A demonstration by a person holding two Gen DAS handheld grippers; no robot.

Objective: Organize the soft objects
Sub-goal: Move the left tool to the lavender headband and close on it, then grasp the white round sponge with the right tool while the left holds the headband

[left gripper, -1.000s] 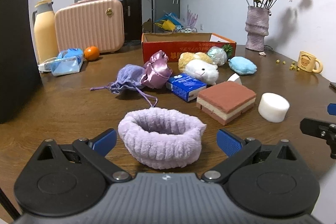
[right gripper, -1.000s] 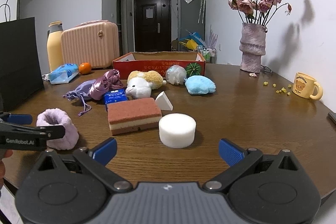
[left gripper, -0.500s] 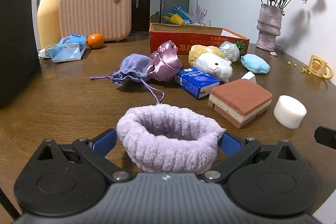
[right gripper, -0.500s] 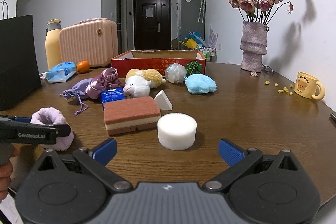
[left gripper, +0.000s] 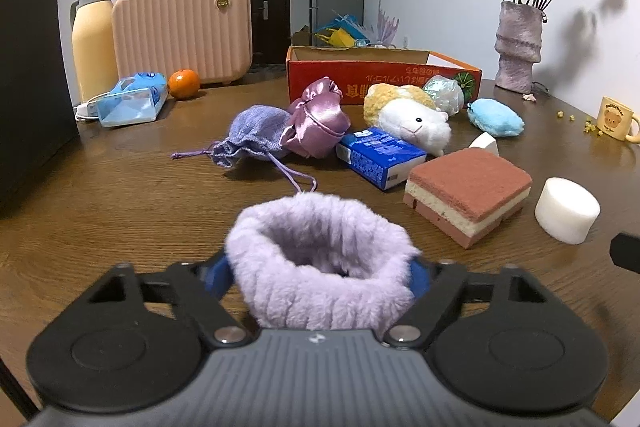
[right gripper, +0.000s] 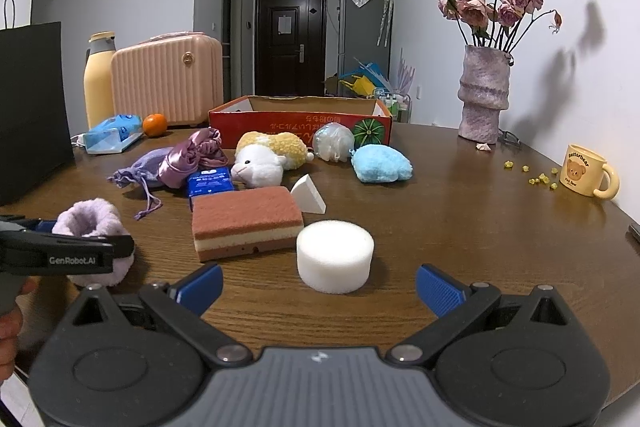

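Left gripper (left gripper: 320,275): jaws pinched in on lilac plush band (left gripper: 320,259), blue pads buried in the pile at 9 and 3 o'clock of the ring. Band sits low over the tabletop (left gripper: 120,211), nearest item in left view; lifted or resting, cannot tell. Looks featherlight, fully compressible, hollow centre. Likely collapses under squeeze, so grip across both walls as now, not on one rim.

Right gripper (right gripper: 318,287): jaws wide apart, holding nothing. White foam cylinder (right gripper: 335,257) at 12 o'clock just beyond the pads, on tabletop. Probably light, springy, slightly grippy; take across the curved side, mid-height, moderate squeeze.

Layered sponge block (right gripper: 246,223) at 11 o'clock, touching or nearly touching the cylinder. Stiffer scouring face on top, soft core; grip on the long sides.

White wedge sponge (right gripper: 308,195) behind block; tapered, apt to squirt out, so hold on the flat faces.

Further: blue tissue pack (right gripper: 211,181), plush hamster (right gripper: 268,159), satin pouch (right gripper: 192,157), knit drawstring pouch (right gripper: 146,165), blue puff (right gripper: 382,163), mesh bath ball (right gripper: 333,142). All limp and light; satin likely slippery, cords a snag risk.

Red cardboard box (right gripper: 300,119) at 12 o'clock far, open top: judged the drop target.
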